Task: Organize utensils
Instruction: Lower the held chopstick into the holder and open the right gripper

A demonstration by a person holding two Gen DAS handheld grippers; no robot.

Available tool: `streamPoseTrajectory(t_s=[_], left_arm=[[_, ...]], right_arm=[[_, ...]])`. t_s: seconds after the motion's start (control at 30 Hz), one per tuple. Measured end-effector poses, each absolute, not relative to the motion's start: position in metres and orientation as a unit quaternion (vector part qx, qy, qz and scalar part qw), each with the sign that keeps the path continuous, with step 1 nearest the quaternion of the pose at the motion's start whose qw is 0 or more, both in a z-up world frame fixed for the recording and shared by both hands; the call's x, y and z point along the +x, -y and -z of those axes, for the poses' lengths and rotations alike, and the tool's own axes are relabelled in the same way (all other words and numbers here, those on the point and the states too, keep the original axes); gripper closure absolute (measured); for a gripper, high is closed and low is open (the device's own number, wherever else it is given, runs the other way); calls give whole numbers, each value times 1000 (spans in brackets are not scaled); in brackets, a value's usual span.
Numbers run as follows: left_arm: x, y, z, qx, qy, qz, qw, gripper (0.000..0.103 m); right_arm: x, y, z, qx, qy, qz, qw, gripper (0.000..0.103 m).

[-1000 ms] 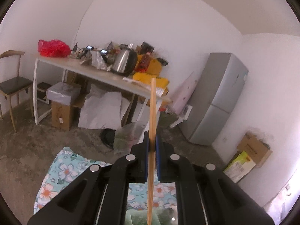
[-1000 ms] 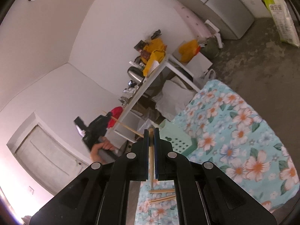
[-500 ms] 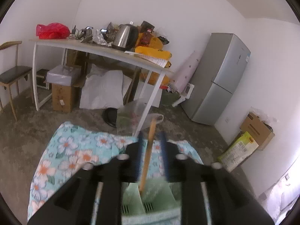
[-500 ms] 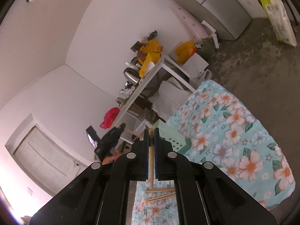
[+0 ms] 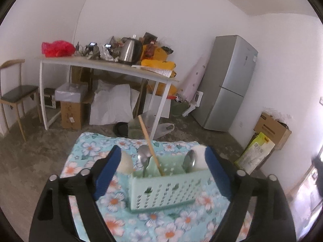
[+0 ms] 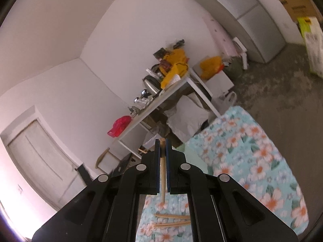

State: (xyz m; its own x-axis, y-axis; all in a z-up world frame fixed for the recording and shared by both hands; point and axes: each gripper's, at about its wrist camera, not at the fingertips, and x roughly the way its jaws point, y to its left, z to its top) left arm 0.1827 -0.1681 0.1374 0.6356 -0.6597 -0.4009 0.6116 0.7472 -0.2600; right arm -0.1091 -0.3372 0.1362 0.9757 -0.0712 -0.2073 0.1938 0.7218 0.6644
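- The left gripper [image 5: 162, 168] stands wide apart and holds nothing, its two blue pads either side of the green basket [image 5: 161, 189] without touching it.
- In the basket a wooden chopstick [image 5: 150, 145] leans up and to the left, just right of a metal spoon [image 5: 143, 156]; a second spoon [image 5: 189, 161] stands toward the basket's right end.
- The right gripper [image 6: 162, 147] is clamped narrow on another chopstick [image 6: 162, 181], which runs along the line of the fingers and sticks out a little past their tips.
- Below that gripper two more chopsticks [image 6: 171, 219] lie loose on the cloth, well apart from the basket.
- My judgement: the step in hand is dropping the held stick in beside the first. Bring it over the basket's middle, tip it near upright, lower the end inside the wall before letting go, and steer it past the spoon handles.
- With such a light basket, a knock on the rim could shove or tip it; the free left gripper could steady it.
- The basket sits on a blue flowered cloth [image 5: 90, 153] spread on a rough grey floor.
- Beyond the basket is a cluttered white table [image 5: 97, 64] with a kettle [image 5: 129, 50], boxes underneath, a chair [image 5: 16, 92] far left, and a grey fridge [image 5: 228, 80] to the right.
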Motion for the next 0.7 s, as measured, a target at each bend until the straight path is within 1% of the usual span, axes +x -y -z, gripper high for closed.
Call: streamPoseTrajectory(t_s=[0.07, 0.17, 0.37, 0.53, 0.7], left_arm=[[172, 156, -136, -44, -238, 349, 905, 12], [154, 133, -127, -39, -240, 341, 908, 8], [132, 93, -99, -35, -269, 304, 913, 6], [123, 66, -72, -53, -299, 277, 911, 6], [122, 48, -58, -80, -311, 256, 912, 6]], right_arm=[[-98, 337, -151, 350, -82, 66, 931, 100], [-82, 334, -171, 323, -76, 62, 942, 100], [-39, 318, -201, 246, -73, 73, 964, 100], [5, 303, -202, 193, -95, 88, 973, 100], [45, 292, -185, 161, -126, 100, 974, 100]])
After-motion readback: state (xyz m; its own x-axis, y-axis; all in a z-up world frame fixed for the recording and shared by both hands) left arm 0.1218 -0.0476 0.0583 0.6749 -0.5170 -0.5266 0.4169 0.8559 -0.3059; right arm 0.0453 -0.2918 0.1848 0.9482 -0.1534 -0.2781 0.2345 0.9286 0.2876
